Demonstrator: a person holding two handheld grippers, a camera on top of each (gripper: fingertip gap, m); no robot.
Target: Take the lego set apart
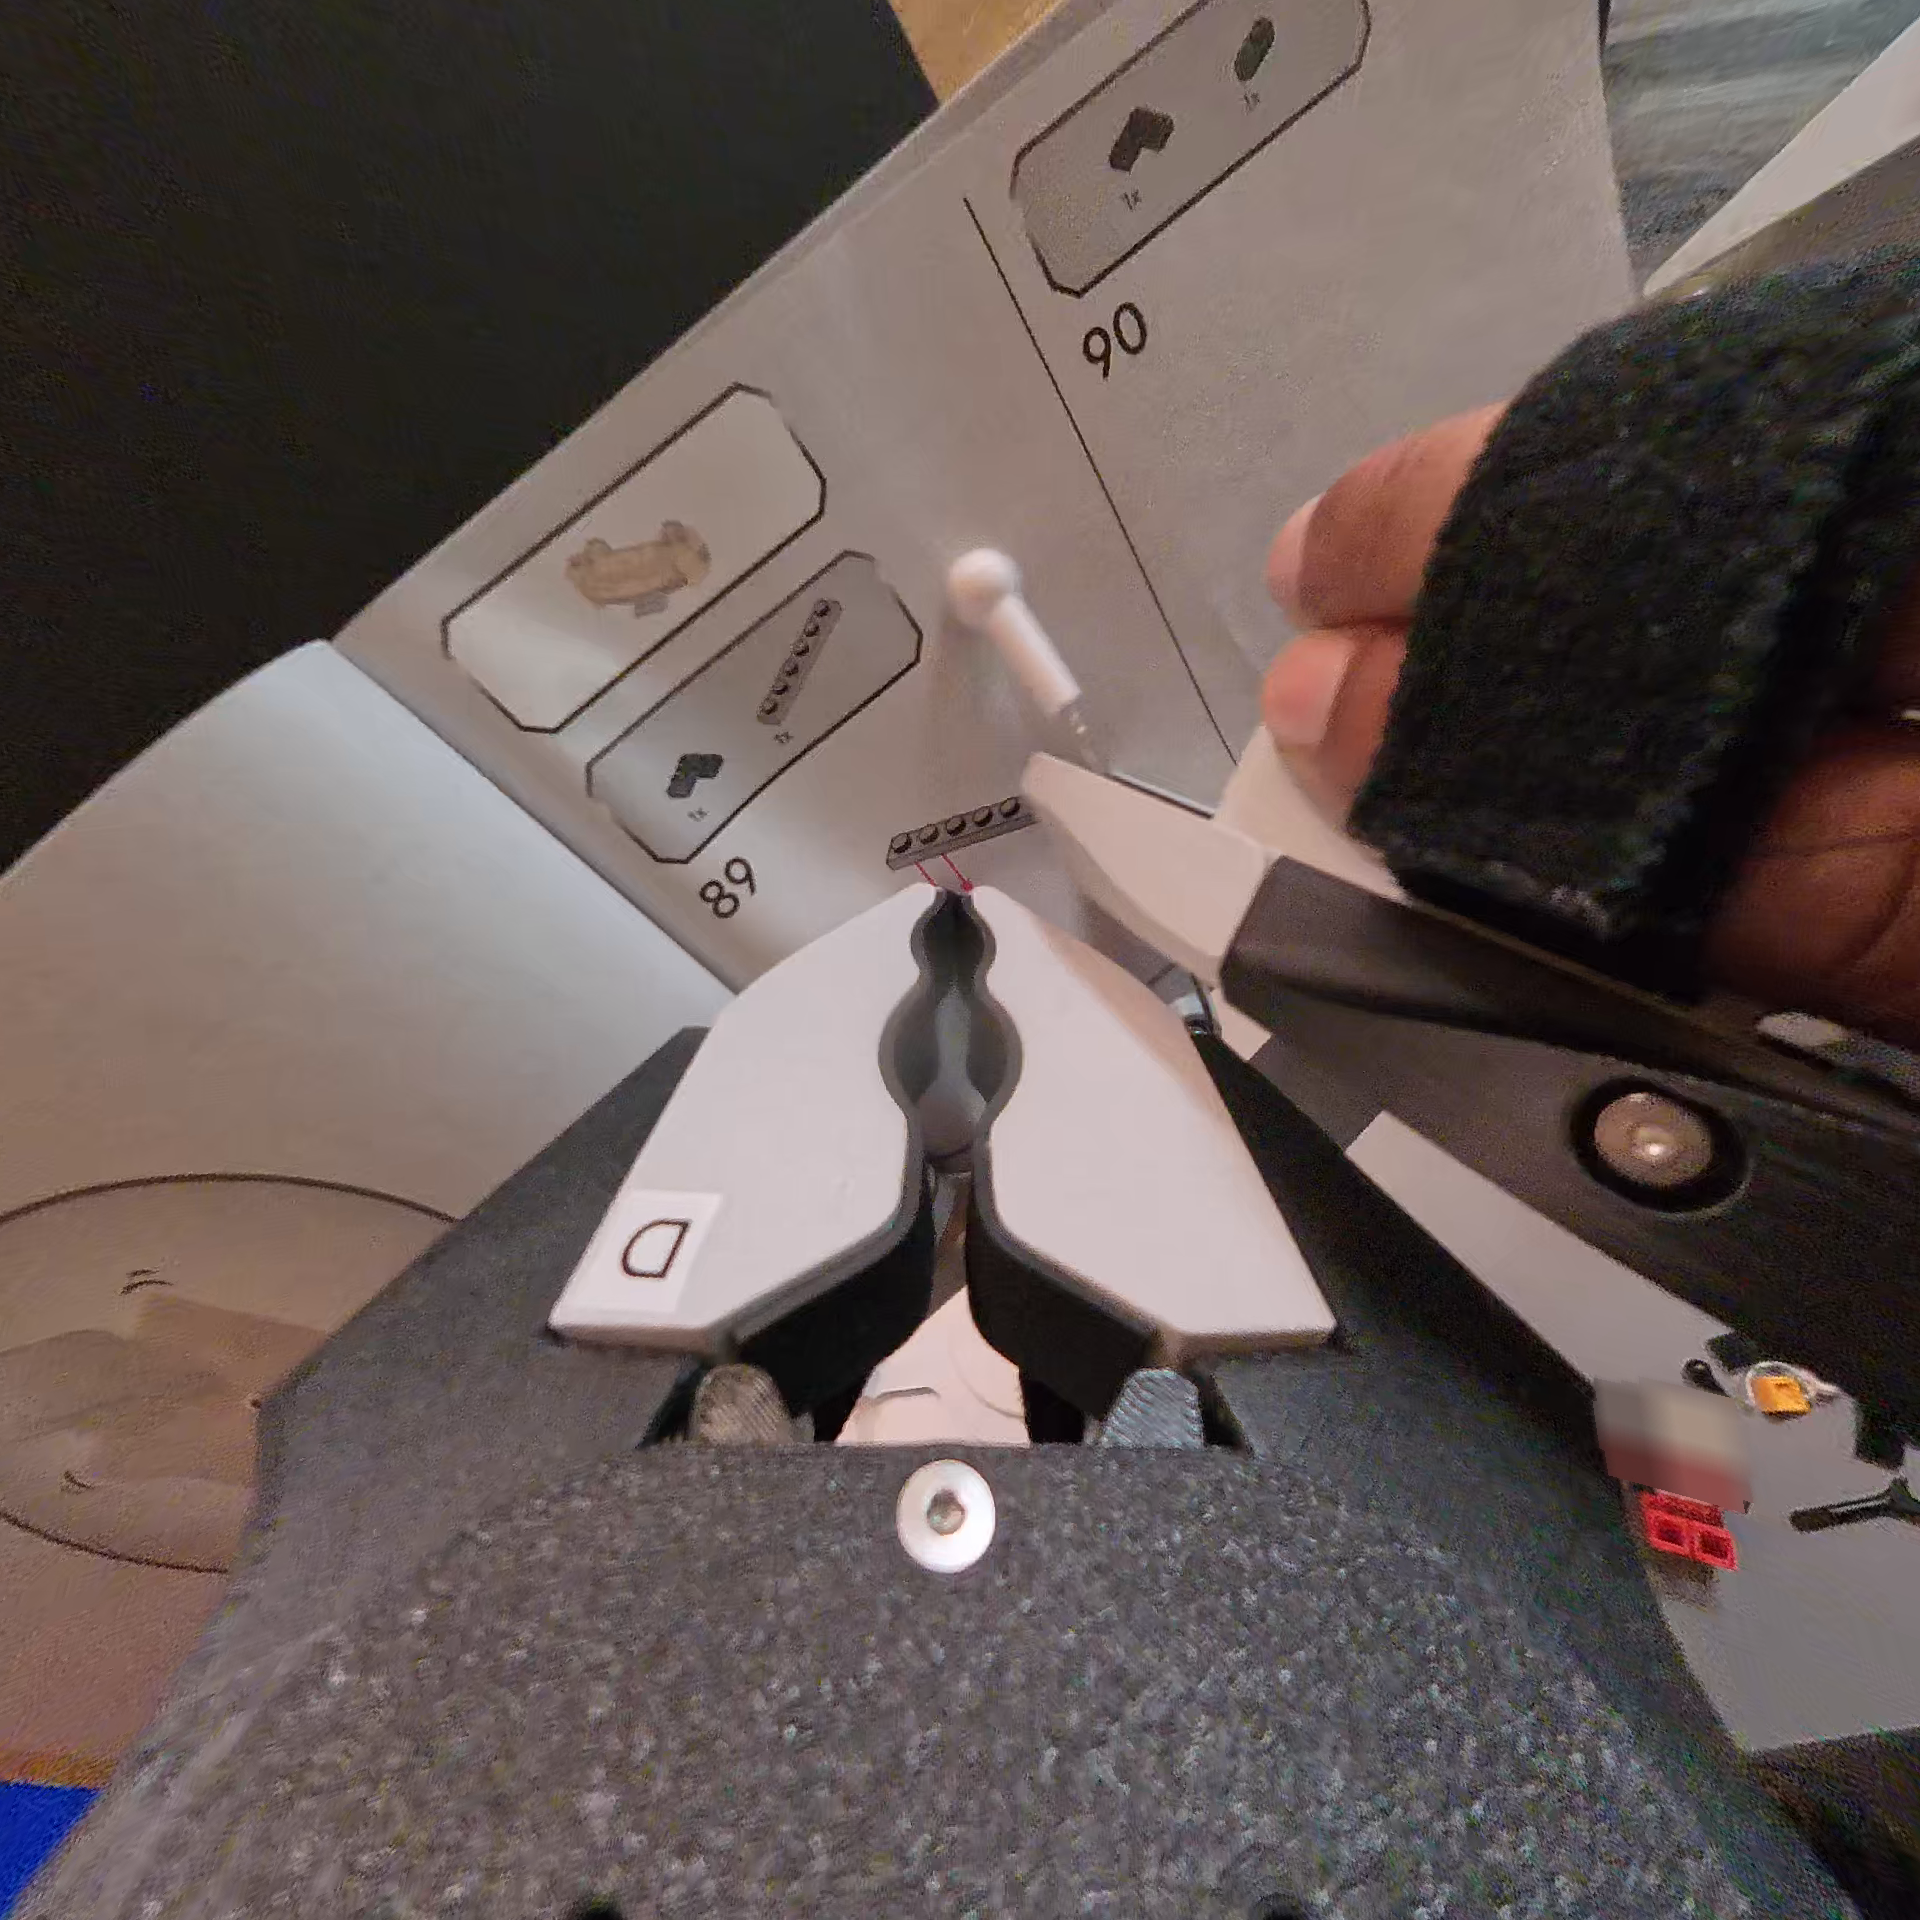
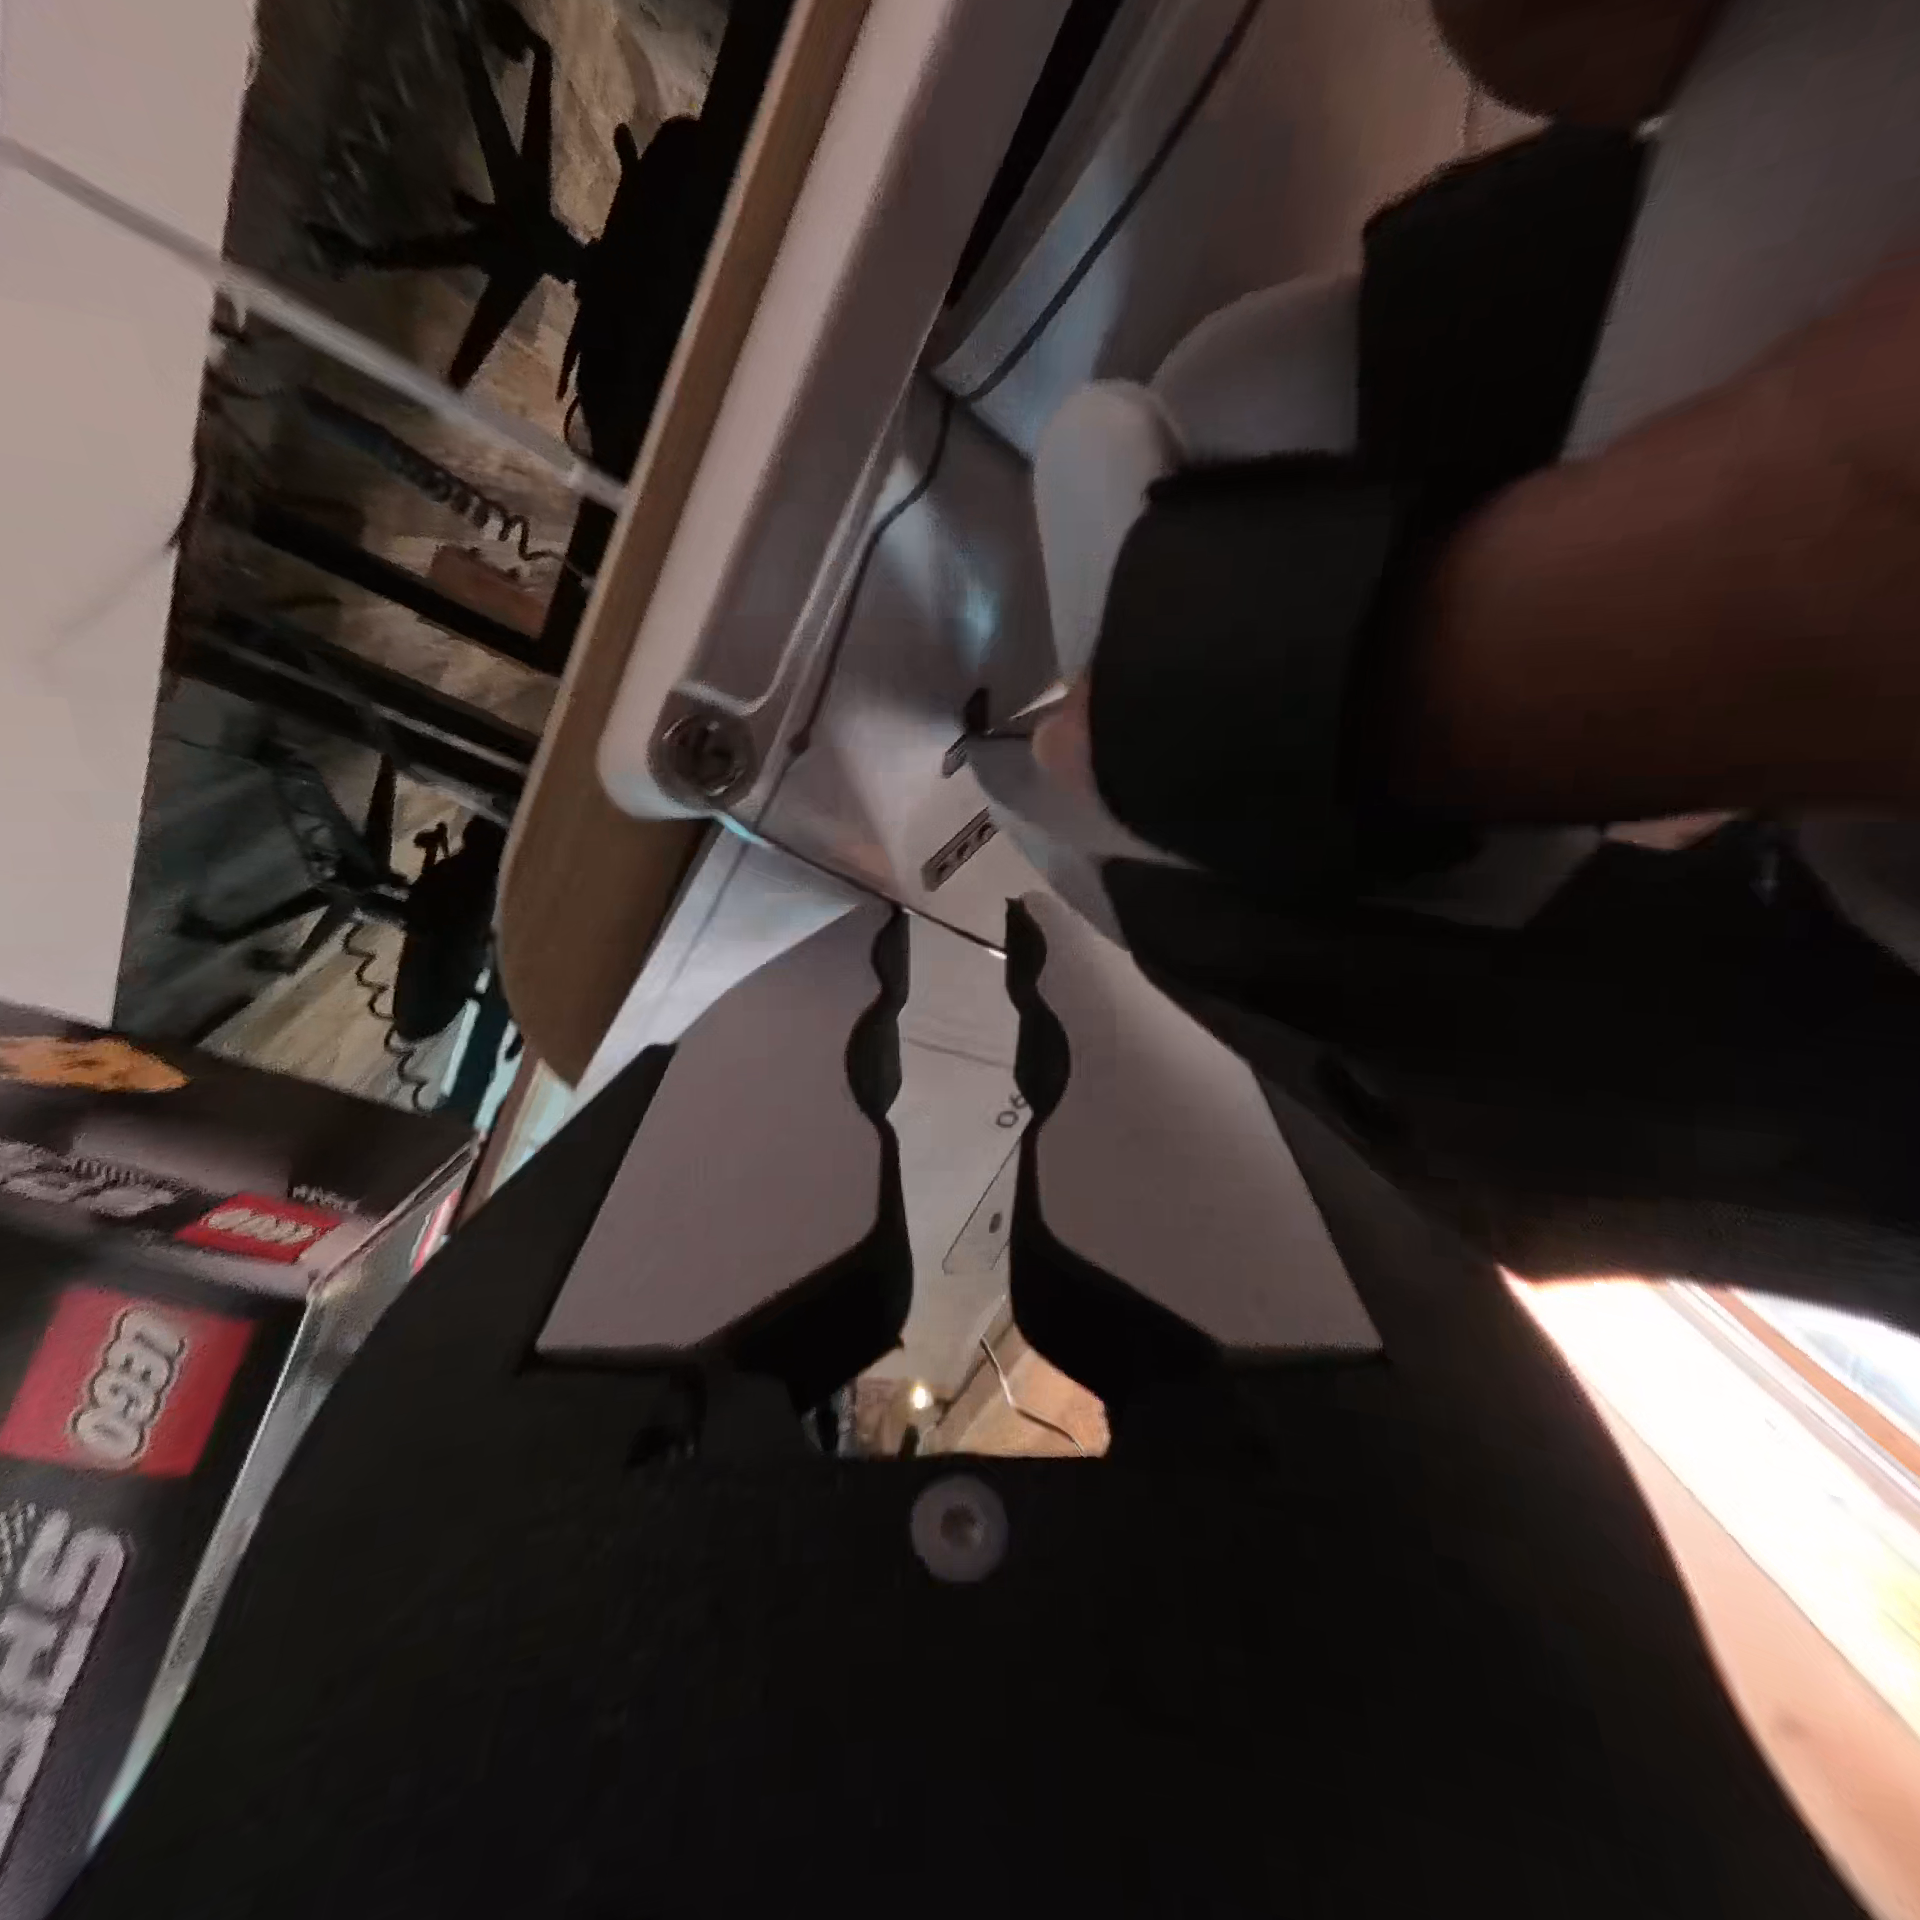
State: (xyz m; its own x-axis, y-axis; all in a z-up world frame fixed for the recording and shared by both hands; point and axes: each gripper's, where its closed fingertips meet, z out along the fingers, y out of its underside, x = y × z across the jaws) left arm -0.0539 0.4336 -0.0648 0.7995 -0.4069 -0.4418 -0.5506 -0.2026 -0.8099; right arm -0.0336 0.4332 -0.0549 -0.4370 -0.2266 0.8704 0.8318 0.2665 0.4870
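An open instruction booklet [image 1: 935,416] lies under both grippers. A small white pin with a ball end [image 1: 1003,623] rests on its page, its thin dark end pointing at my right gripper [image 1: 1049,779], which comes in from the right in a strapped hand. I cannot tell if they touch. My left gripper [image 1: 954,904] is shut just above the page, with a grey shape in the hollow between its fingers. In the right wrist view my right gripper [image 2: 958,920] has its jaws apart with nothing between them. The left gripper's white finger [image 2: 1101,457] and the hand holding it fill the upper right.
A red brick [image 1: 1688,1538], an orange piece [image 1: 1782,1392] and a black piece [image 1: 1860,1507] lie at the booklet's right edge. A Lego box [image 2: 125,1382] stands at the lower left behind a clear plastic edge. The wooden table edge [image 2: 644,520] runs along the booklet. Left and right tips are no more than a few centimetres apart.
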